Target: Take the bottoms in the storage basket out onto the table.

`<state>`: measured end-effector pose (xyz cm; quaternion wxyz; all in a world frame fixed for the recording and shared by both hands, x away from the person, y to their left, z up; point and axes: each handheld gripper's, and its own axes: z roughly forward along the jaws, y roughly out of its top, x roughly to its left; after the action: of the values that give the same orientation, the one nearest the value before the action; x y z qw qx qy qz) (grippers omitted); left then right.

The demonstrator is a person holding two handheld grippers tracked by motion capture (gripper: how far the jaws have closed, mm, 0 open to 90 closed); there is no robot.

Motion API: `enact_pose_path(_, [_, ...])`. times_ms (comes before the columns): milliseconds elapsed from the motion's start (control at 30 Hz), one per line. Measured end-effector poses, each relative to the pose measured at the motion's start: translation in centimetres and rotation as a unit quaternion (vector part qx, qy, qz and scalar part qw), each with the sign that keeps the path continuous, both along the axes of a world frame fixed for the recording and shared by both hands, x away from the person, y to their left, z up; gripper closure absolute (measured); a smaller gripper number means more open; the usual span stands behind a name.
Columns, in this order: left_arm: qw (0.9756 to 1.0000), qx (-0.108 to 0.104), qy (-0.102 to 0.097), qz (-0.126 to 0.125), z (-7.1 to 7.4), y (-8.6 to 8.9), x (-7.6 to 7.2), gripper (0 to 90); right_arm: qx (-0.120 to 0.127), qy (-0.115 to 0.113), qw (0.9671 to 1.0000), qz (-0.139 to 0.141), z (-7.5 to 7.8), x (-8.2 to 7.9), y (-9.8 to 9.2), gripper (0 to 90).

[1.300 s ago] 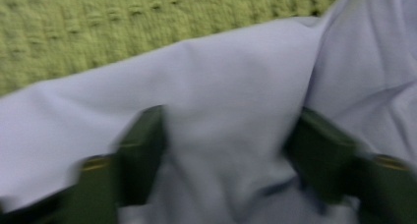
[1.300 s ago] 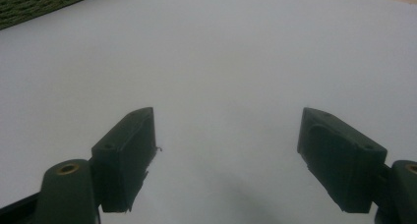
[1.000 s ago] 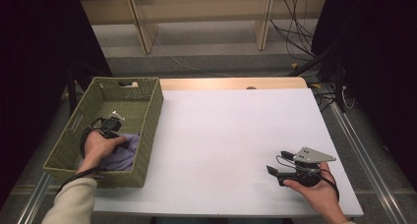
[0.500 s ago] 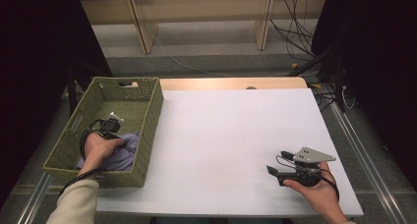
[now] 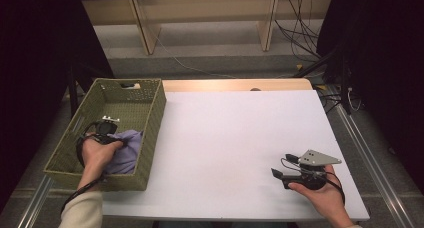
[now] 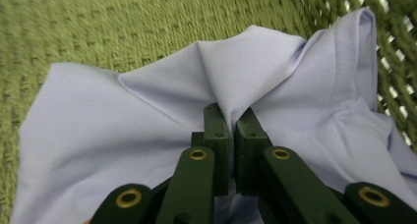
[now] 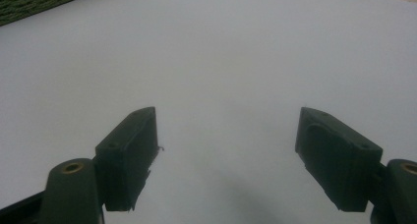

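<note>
L gripper (image 6: 231,130) has just clamped a thin fold of the cloth (image 6: 123,130) inside the basket (image 5: 150,123). Pinch is shallow; lift fast and it'll slip or snag the rim. R gripper (image 7: 226,155) open, idle on table (image 5: 240,138).

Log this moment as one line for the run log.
left tongs: just closed, shut on lilac cloth | cloth: in green basket | right tongs: open over white table

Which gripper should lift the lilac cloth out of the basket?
Left. The left gripper is shut on a fold of the lilac cloth inside the green basket. The right gripper sits open over the white table, away from it.
</note>
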<state>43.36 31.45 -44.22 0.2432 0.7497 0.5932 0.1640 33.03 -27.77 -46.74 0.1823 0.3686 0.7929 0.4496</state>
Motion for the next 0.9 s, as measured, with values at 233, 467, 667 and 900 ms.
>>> enact_pose_path(233, [0.9984, -0.006, -0.054, 0.016, 1.5, 0.0, -0.5, 85.7, 0.005, 0.001, 1.0000, 0.001, 0.0, 0.1, 0.0, 25.5])
enact_pose_path(467, [0.9928, -0.038, -0.110, 0.026, 1.9, -0.2, -0.6, 85.6, 0.011, -0.002, 0.9999, 0.003, 0.1, 0.1, -0.1, 25.9])
enact_pose_path(667, [0.9865, -0.045, -0.154, 0.034, 2.0, -0.1, -0.8, 85.7, 0.012, 0.004, 0.9999, 0.009, -0.1, 0.2, 0.0, 25.9])
enact_pose_path(900, [0.9751, -0.075, -0.207, 0.023, 2.7, 0.5, -1.3, 85.6, 0.012, 0.009, 0.9998, 0.015, -0.2, 0.2, 0.2, 25.9])
